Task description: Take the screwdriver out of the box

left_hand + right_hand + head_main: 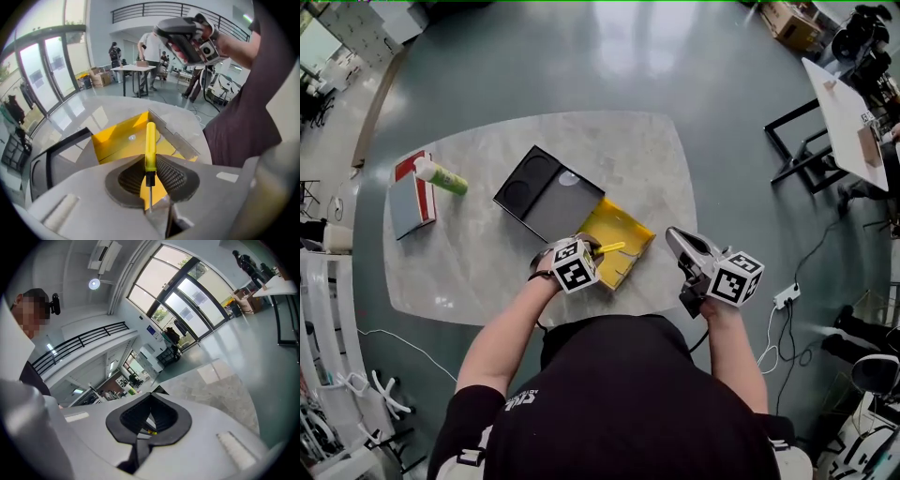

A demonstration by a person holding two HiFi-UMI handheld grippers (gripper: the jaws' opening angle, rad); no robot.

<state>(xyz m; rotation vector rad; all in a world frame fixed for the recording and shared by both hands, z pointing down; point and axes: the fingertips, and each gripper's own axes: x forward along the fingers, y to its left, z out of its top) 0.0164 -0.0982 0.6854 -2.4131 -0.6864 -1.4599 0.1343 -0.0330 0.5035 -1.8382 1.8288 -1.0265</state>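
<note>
Left tool [150, 165] pitched downward, clamping screwdriver [150, 140] above box [117, 137]

- Black short-sleeved T-shirt [628, 403], small white print on its left sleeve [517, 401].
- Left gripper [602, 249]: pale grey shell, dark ribbed pads [174, 176], white cube [575, 265] with black square markers.
- Right gripper [673, 234]: same grey shell and marker cube.
</note>
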